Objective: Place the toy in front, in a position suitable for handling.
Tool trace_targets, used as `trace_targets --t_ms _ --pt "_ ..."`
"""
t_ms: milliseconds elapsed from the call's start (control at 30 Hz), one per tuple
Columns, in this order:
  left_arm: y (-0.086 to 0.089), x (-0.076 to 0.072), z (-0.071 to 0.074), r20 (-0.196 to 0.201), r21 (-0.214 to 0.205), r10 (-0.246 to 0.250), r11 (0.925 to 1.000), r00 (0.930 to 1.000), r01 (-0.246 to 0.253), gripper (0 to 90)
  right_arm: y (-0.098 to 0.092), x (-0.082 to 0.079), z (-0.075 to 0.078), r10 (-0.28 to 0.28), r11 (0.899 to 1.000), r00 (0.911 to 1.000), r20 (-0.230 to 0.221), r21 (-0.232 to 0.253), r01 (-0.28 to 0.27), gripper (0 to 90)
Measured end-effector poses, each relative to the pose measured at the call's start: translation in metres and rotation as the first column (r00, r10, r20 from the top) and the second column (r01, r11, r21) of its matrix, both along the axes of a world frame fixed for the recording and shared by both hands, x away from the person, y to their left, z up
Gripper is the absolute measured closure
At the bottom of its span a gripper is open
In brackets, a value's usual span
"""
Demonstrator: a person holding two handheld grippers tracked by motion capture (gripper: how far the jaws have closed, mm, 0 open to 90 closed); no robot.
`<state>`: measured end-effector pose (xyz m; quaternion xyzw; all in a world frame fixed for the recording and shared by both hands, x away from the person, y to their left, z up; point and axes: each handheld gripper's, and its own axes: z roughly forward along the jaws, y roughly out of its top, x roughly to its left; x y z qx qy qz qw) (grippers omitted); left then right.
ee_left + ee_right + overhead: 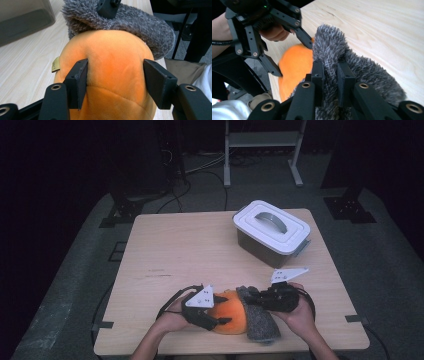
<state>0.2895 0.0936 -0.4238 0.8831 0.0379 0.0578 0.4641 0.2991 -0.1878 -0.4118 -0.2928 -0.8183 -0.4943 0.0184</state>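
Pulling the grey fuzzy cover (261, 316) off or onto the orange plush (229, 318) looks like the step in hand, at the near edge of the surface (175, 255), between the two hands; which way it's going I can't tell.

Right gripper (331, 75): fingers nearly closed, pinching a fold of the grey pile between the pads. Grip looks solid in the right gripper view.

Left gripper (116, 82): fingers part open, straddling the orange body. One pad sits against the plush, the other looks just apart, so I'd call it bracketing, not clamping.

To do it well, my read:
- close the left fingers fully on the orange before pulling, otherwise it slides
- pull the grey along the plush's long axis, not sideways, so the cover doesn't bunch
- keep the right pinch on fabric only, not on stuffing under it

Materials:
- orange plush: short smooth velour, rounded egg-like bulk, a sewn seam across it, small tan tag (56, 64) at the side. Soft, will dent under the pads.
- grey cover: long shaggy pile, floppy, folds over itself. Fibres can slip in a thin pinch.
- surface: pale wood grain, smooth, low friction.
- lidded white bin (271, 233) with grey handle sits well apart at the far right, hard plastic, lid on.
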Motion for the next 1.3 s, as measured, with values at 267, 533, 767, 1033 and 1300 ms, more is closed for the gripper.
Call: trace_targets --t_ms 267,533,767,1033,1300 --pt "0.002 0.0 -0.002 -0.012 -0.014 -0.012 0.9998 0.9999 0.012 39.1 -0.01 0.004 -0.001 -0.026 0.999 0.9994 -0.023 0.027 0.026 77.6" --pt "0.009 0.005 -0.004 -0.032 -0.028 -0.005 0.9996 0.9995 0.004 38.8 -0.005 0.008 -0.007 -0.016 0.999 0.9986 -0.051 0.028 0.018 77.3" --pt "0.022 0.014 -0.009 -0.067 -0.044 0.04 0.9981 0.997 -0.043 38.8 -0.015 0.014 -0.02 -0.058 0.998 0.9925 -0.108 -0.002 0.058 77.3" --pt "0.033 0.021 -0.012 -0.098 -0.05 0.067 0.9961 0.9929 -0.072 38.8 -0.016 0.01 -0.019 -0.057 0.998 0.9926 -0.107 0.003 0.058 76.9" --pt "0.038 0.025 -0.013 -0.12 -0.051 0.099 0.993 0.9877 -0.106 38.3 -0.02 0.011 -0.022 -0.051 0.999 0.9889 -0.139 -0.008 0.05 76.5"
